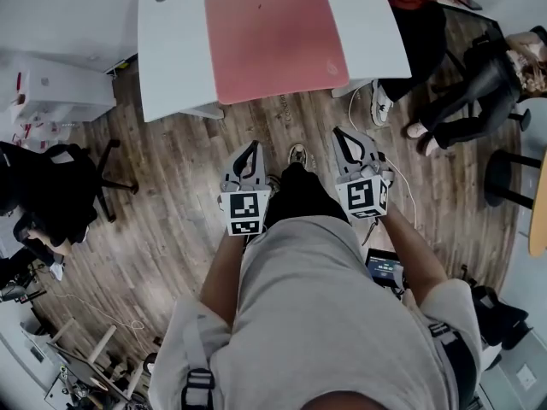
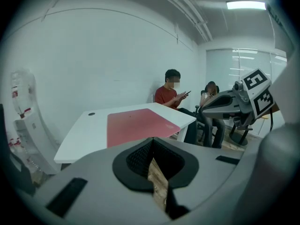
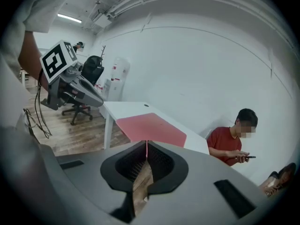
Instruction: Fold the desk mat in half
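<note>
The left gripper [image 1: 253, 148] and right gripper [image 1: 340, 135] have their fingers clenched on nothing, well apart from the pink desk mat [image 1: 275, 37], which lies flat near the front edge of the white table [image 1: 171, 49], across open wooden floor [image 1: 171, 195].

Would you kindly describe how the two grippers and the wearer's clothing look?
The left gripper and right gripper are grey, tapering, with black ribbed pads; each bears a white cube with black square markers. The person wears a grey short-sleeved shirt.
</note>
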`<state>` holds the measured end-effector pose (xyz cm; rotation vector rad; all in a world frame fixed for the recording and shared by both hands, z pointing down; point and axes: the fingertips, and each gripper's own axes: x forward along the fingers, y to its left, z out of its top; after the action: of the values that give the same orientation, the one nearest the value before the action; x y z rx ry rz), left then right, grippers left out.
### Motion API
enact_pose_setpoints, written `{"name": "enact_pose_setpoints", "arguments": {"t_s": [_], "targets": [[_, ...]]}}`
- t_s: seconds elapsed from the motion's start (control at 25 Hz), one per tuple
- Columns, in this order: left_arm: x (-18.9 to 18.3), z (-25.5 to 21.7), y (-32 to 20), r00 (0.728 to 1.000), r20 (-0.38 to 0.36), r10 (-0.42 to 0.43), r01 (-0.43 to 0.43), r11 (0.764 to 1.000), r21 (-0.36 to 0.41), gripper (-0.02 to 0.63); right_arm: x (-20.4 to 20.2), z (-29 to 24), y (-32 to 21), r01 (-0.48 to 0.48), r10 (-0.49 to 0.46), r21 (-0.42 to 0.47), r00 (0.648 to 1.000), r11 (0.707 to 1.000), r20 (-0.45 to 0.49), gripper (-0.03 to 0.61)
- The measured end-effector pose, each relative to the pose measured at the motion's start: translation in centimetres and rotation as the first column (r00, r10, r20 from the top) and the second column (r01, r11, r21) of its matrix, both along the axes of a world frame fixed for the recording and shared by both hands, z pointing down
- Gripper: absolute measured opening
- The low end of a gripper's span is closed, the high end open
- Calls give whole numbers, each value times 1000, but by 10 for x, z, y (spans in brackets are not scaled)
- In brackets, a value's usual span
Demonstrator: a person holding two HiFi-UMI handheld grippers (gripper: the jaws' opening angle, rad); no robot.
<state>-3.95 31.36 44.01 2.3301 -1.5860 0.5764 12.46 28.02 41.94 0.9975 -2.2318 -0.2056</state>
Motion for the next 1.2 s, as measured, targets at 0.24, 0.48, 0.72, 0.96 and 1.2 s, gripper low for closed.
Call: {"name": "enact_pose_setpoints", "arguments": {"t_s": [0.24,0.48,0.72,0.96,1.2], "targets": [[4,24,-22,997,70,-23,28,998,-58,11,22,26,-28,32,-33,-37,999,999,-23,41],[3,47,-50,988,137,-67,79,994,-79,11,43,56,-54,76,-80,-50,994,996,-80,41],[-1,68,-63,983,166,-79,99,988,-115,11,45,73,-72,72,-77,-51,990,996,-114,41],[-9,106,-66,970,242,-37,82,980,-180,11,51,94,-90,22,-28,-35,985,999,-168,43],[-31,133,-78,904,426,26,62,979,-192,12,51,118,-102,26,-24,6,961,1000,-277,43]]}}
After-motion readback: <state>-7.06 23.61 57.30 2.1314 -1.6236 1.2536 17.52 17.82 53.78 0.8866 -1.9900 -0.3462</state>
